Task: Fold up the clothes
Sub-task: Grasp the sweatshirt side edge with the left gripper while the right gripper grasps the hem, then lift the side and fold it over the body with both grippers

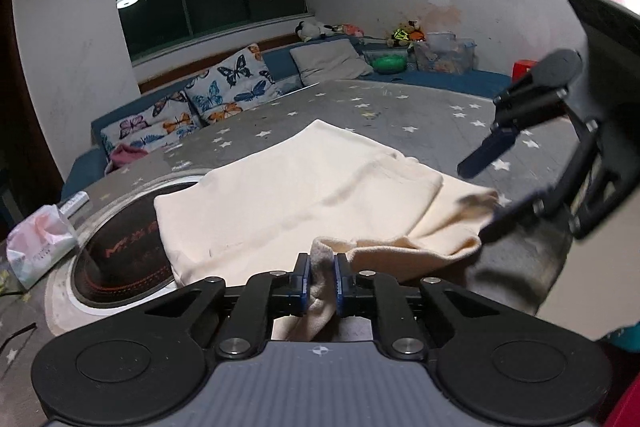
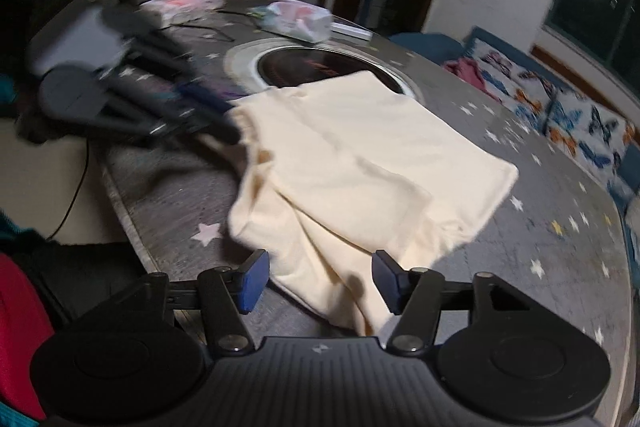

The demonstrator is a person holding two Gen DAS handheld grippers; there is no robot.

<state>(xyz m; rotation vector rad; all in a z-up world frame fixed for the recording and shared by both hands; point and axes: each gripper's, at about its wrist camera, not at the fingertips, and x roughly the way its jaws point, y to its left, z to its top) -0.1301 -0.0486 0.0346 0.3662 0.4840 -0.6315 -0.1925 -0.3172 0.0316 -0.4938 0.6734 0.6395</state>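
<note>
Blue pads of the left gripper (image 1: 321,277) pinch a bunched edge of the cream garment (image 1: 304,187); ahead of them it spreads partly folded over the star-patterned table (image 1: 420,107); the right gripper (image 2: 318,281) hangs with jaws wide apart, gripping nothing, just over the cloth's near corner.

Ahead of the left fingers (image 1: 310,269) the cloth (image 1: 304,187) fills the near table (image 1: 420,107); beyond it the starred top lies bare up to the cushions (image 1: 236,87). Left of those fingers sit the round hob (image 1: 120,251) and a plastic packet (image 1: 40,243) — both in the way on that side. Right of them the other gripper (image 1: 480,187) hangs over the cloth's edge. Beyond the right fingers (image 2: 252,279), more packets (image 2: 300,19) crowd the far rim — right of them, open top.
</note>
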